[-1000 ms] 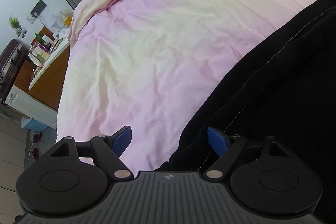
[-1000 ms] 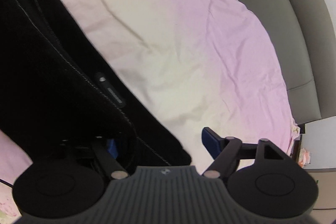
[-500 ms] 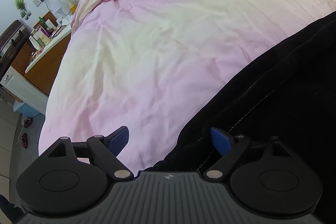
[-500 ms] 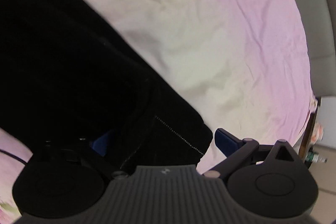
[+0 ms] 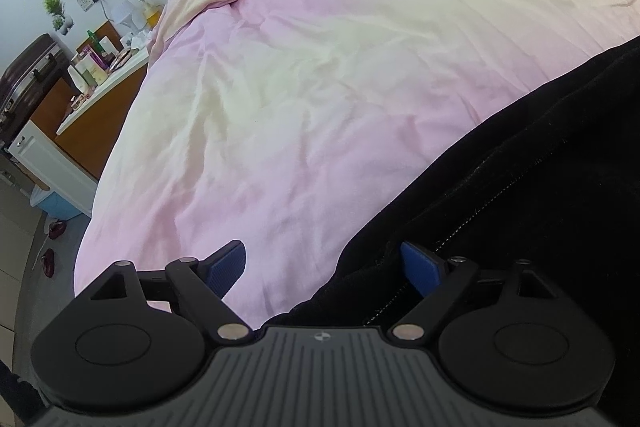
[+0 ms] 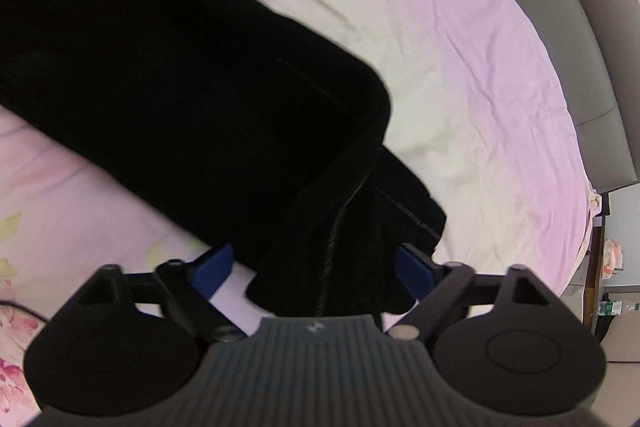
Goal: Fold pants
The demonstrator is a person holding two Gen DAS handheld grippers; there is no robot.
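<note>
The black pants (image 6: pixel 192 75) lie across the pink duvet (image 5: pixel 320 87) on the bed, soft and velvety, with pale stitching along the seams; one bunched end sits doubled over between the blue fingers of the right gripper (image 6: pixel 316 267), whose jaws are spread wide around it. The left gripper (image 5: pixel 324 267) has its jaws spread too, one finger over the duvet, the other at the pants' edge. The duvet is wrinkled cotton. A cluttered wooden nightstand (image 5: pixel 96 99) stands beside the bed.
</note>
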